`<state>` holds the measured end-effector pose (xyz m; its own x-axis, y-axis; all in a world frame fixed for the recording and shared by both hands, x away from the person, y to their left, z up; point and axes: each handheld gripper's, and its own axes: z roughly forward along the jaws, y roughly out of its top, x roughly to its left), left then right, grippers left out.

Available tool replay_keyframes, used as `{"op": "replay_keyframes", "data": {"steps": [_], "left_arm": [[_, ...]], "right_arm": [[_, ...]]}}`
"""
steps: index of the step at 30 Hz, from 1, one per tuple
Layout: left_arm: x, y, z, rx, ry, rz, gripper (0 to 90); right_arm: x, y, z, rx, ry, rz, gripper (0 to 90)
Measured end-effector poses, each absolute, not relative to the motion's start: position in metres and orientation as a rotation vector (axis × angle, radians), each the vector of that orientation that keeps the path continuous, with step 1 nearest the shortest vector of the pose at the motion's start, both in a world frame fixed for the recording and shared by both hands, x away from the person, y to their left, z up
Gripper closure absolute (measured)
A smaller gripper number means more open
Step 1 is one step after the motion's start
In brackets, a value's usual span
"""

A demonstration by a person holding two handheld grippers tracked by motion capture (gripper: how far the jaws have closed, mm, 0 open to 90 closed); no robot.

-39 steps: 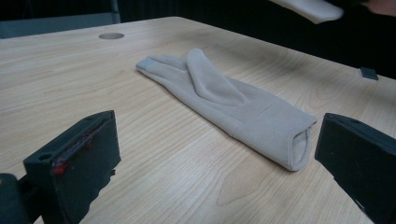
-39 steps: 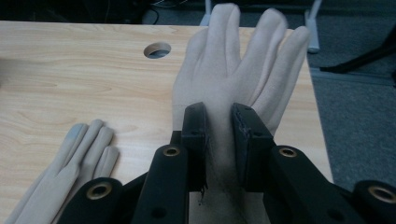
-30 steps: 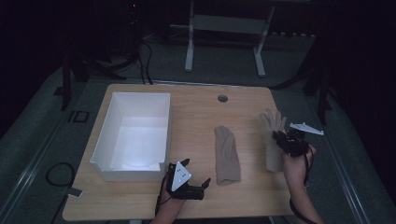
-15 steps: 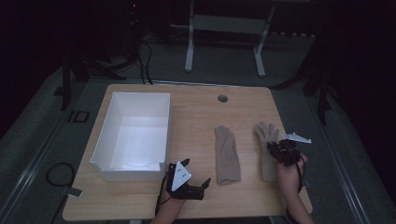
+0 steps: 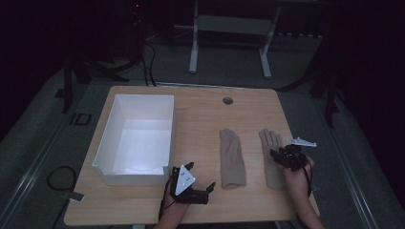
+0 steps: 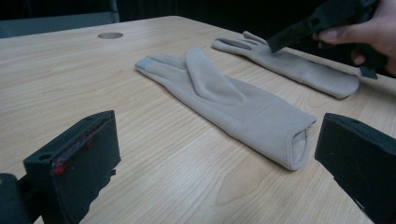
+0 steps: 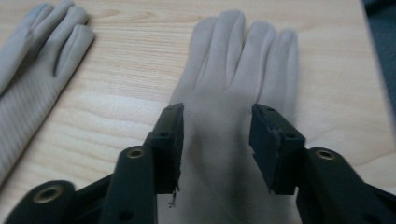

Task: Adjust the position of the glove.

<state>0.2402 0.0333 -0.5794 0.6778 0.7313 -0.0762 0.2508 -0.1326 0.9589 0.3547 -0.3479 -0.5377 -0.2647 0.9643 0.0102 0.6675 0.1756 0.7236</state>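
The right gripper point(image 5: 281, 156) is held over the right glove point(image 5: 273, 162), which lies flat at the table's point(image 5: 200, 109) four o'clock. Its jaws have just been opening and straddle the palm unpinched, probably releasing it. The left gripper point(image 5: 200, 183) is rested at six o'clock, jaws spread wide toward the left glove point(image 5: 231, 157), seemingly waiting.

On the wooden table point(image 5: 200, 109), the right gripper point(image 5: 277, 155) is hovering over the palm of the right-hand beige glove point(image 5: 272, 157), its jaws having just been opening above the fabric. The left gripper point(image 5: 200, 183) is resting near the table's front edge, just beside the white box point(image 5: 136, 136), while the second glove point(image 5: 231, 157) is lying flat between them.
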Motion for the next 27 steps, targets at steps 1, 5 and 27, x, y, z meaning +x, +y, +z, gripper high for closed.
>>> {"op": "replay_keyframes", "data": {"steps": [1,5,27], "left_arm": [[0.24,0.033,-0.579,1.699,0.8,0.501,0.3],[0.24,0.034,-0.579,1.697,0.8,0.5,0.3],[0.24,0.033,-0.579,1.706,0.798,0.503,0.3]], "right_arm": [[0.353,-0.35,-0.533,1.485,2.022,0.866,52.1],[0.349,-0.361,-0.522,1.348,2.104,0.897,51.6],[0.343,-0.366,-0.557,1.248,2.201,0.912,69.8]]}}
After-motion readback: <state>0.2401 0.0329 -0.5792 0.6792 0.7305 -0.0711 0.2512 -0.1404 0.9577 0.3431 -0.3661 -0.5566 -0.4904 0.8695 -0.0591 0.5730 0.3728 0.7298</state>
